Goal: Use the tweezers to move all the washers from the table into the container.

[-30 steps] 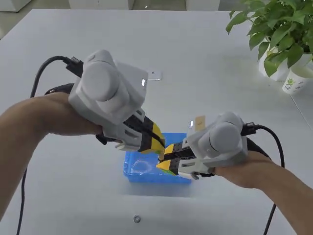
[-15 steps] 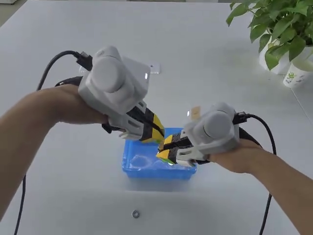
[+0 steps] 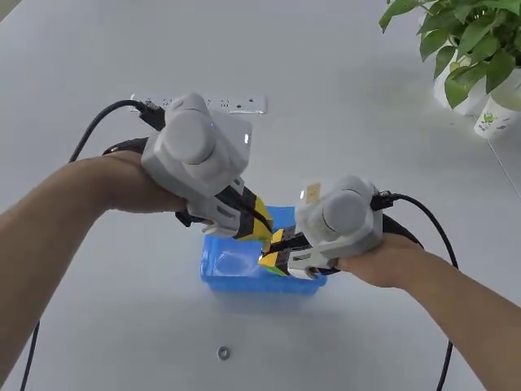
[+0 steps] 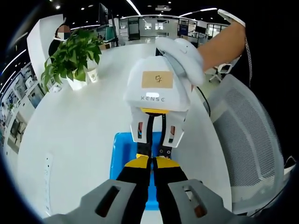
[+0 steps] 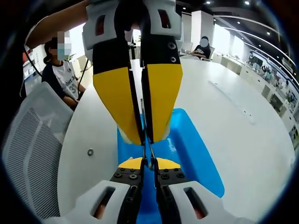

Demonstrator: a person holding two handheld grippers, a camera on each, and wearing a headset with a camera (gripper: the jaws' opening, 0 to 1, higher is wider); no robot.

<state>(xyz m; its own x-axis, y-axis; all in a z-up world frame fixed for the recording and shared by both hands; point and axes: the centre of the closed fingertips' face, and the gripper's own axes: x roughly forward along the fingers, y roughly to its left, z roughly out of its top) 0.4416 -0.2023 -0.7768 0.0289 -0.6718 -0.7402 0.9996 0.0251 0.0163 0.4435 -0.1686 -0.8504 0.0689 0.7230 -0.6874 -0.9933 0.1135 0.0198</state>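
Washer (image 3: pixel 223 353) flat on white table (image 3: pixel 366 98), on person's side of blue container (image 3: pixel 213 275), well apart from tips; next reach prob. back toward body. L gripper (image 3: pixel 262 230) & R gripper (image 3: pixel 273 259) meet tip to tip over container; both jaw pairs pressed near together on thin metal sliver, prob. tweezers (image 5: pixel 146 151); potted plant (image 3: pixel 464 41) far R.

Blue container (image 3: pixel 244 283); white table (image 3: pixel 366 106); green plant (image 3: pixel 468 41); silver washer (image 3: pixel 223 353)

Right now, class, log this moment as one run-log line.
left gripper shut | right gripper shut | both over blue plastic container | one small metal washer on white table
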